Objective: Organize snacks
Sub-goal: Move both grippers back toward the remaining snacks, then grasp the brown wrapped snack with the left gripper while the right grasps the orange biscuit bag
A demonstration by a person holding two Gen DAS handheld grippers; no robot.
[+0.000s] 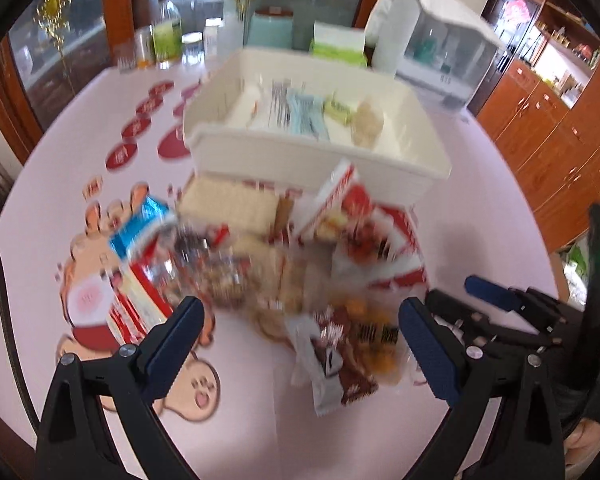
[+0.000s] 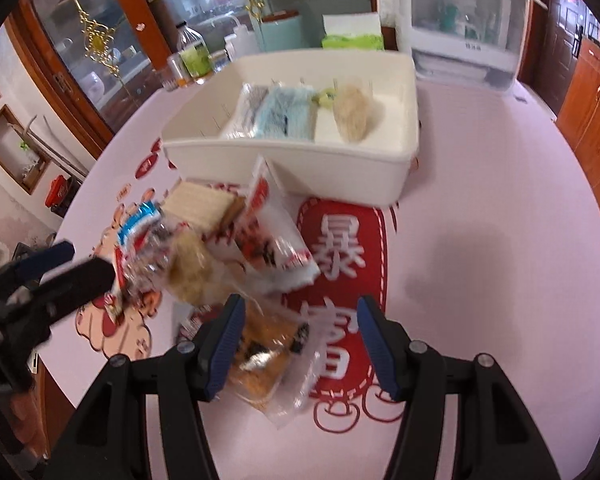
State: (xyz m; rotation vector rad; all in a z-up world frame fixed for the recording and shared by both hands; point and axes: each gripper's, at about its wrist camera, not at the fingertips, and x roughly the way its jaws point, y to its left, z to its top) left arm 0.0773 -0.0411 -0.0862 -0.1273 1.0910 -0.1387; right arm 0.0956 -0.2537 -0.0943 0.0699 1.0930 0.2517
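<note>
Both my tools hang over the snack pile (image 1: pixel 284 264) on the desk (image 2: pixel 480 240); left tool (image 1: pixel 300 344) gapes wide, empty. Right tool (image 2: pixel 300 340) half-spread, gripping nothing; white bin (image 2: pixel 300 160) sits behind.

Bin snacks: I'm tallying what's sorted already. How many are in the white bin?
4, in a row in the bin: grey packet leftmost, blue packet, green packet, beige snack rightmost. More may hide beneath.

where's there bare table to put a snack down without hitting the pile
Bare pink tablecloth lies right of the red printed panel, in front of the white bin. The snack pile crowds the left; the bin's right end is also bare.
</note>
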